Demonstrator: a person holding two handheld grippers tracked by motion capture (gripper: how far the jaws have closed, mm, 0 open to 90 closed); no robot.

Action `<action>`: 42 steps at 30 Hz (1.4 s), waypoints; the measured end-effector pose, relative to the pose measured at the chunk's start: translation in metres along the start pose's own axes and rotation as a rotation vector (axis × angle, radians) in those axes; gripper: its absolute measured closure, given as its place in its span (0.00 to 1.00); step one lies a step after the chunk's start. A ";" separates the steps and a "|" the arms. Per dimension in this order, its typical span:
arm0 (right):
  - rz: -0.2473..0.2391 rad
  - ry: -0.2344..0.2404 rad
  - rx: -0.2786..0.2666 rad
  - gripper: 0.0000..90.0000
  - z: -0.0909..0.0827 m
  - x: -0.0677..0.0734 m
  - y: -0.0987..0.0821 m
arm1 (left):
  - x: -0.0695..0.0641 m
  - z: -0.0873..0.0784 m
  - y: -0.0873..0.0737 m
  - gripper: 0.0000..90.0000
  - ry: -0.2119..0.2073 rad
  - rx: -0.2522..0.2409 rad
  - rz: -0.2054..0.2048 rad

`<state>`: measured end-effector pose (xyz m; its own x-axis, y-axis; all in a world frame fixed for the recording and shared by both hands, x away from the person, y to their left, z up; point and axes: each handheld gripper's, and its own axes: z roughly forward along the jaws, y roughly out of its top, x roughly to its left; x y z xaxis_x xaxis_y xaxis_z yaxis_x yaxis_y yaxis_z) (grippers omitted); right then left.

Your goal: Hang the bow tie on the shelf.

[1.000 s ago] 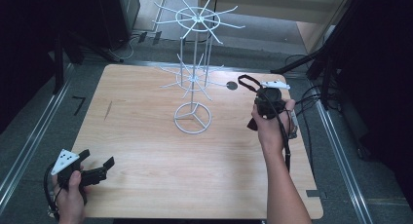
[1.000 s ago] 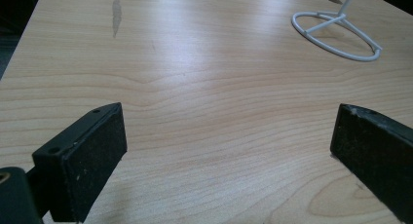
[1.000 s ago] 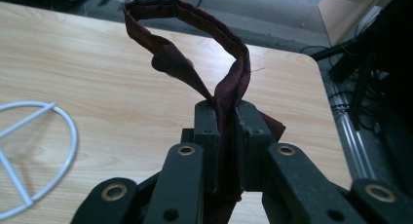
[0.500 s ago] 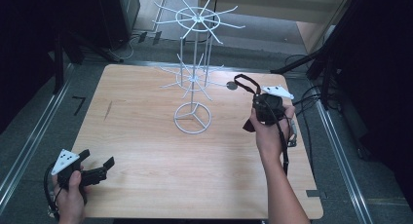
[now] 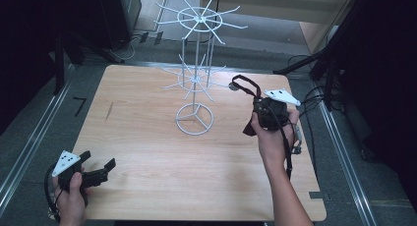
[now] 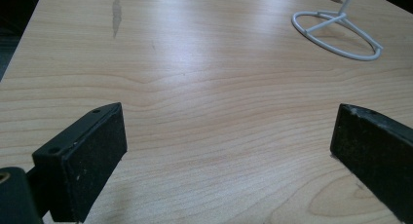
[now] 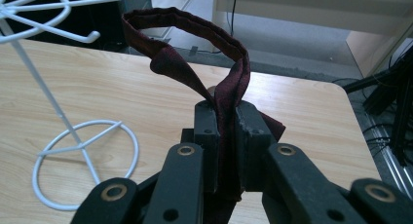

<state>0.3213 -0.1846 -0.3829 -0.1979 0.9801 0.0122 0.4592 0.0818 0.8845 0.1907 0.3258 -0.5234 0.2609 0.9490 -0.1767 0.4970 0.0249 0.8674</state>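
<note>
Below the right tool (image 7: 225, 136), strap (image 7: 214, 53) end hidden.

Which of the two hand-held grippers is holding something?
The right hand-held gripper: its jaws are shut on a dark red fabric loop. The left hand-held gripper stands open over bare table.

Wooden table (image 5: 147, 152) with white wire rack (image 5: 195, 88) standing at centre-far. Right gripper (image 5: 263, 110) held above table's right side, just right of rack, clamping dark red fabric loop (image 5: 244, 86) that arcs toward a lower rack prong. Left gripper (image 5: 96, 172) at near-left table edge, jaws apart, nothing between.
</note>
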 end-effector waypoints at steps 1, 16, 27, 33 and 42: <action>-0.006 0.000 -0.002 0.92 -0.001 0.001 0.000 | 0.000 0.000 0.000 0.00 0.000 0.000 0.000; -0.003 0.041 -0.039 0.92 -0.014 0.009 0.006 | 0.000 0.000 0.000 0.00 0.000 0.000 -0.001; -0.016 0.072 -0.013 0.92 -0.006 0.019 -0.005 | 0.000 0.000 0.000 0.00 0.000 0.000 0.001; -0.025 0.078 0.017 0.92 0.005 0.023 -0.014 | 0.000 0.000 0.000 0.00 0.000 0.001 0.001; -0.042 0.101 0.068 0.91 0.027 0.037 -0.023 | 0.000 0.000 0.000 0.00 -0.001 0.000 0.000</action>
<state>0.3262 -0.1451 -0.4156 -0.3027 0.9527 0.0259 0.5061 0.1377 0.8514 0.1908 0.3258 -0.5234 0.2613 0.9488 -0.1772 0.4973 0.0250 0.8672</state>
